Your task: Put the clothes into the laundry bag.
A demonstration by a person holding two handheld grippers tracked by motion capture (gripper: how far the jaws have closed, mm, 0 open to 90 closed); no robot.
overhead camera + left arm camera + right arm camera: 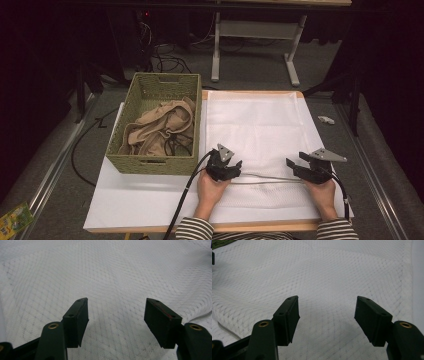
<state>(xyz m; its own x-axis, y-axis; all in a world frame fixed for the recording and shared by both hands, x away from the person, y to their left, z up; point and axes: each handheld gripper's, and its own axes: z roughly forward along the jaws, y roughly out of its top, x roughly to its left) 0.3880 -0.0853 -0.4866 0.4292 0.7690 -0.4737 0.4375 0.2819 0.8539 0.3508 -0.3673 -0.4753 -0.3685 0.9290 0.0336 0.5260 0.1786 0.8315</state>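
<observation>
One white table (135, 200), its board running from 9 to 3 o'clock across the high view. One white mesh cloth (260, 130) lies spread on the table's right half, from centre out to 3 o'clock; a folded edge crosses it low down, at about 6 o'clock, between the two grippers. Fine diamond weave shows in both gripper views, mesh cloth (112, 272) and (324, 272) lying flat under the jaws.

One green woven basket (131, 165) at 10 o'clock, just beside the cloth's left edge. In it one tan garment (160, 125), bunched, with a dark cord showing at its near side.

Two forearms in striped sleeves come in from 6 o'clock. Left hand (211, 190) wraps the grip from below, wrist straight, pointing toward 12. Right hand (322, 192) does the same, angled slightly toward 11.

Two grippers, well apart. Left gripper (237, 165) sits at the fold, at 6 o'clock of the cloth; left gripper (116, 320) jaws stand spread, nothing between the pads, cloth below. Right gripper (295, 164) at 4 o'clock near the cloth's right side; right gripper (327, 318) jaws likewise spread and released, gripping nothing.

One small pale object (326, 119) on the floor at 2 o'clock, too small to identify.
</observation>
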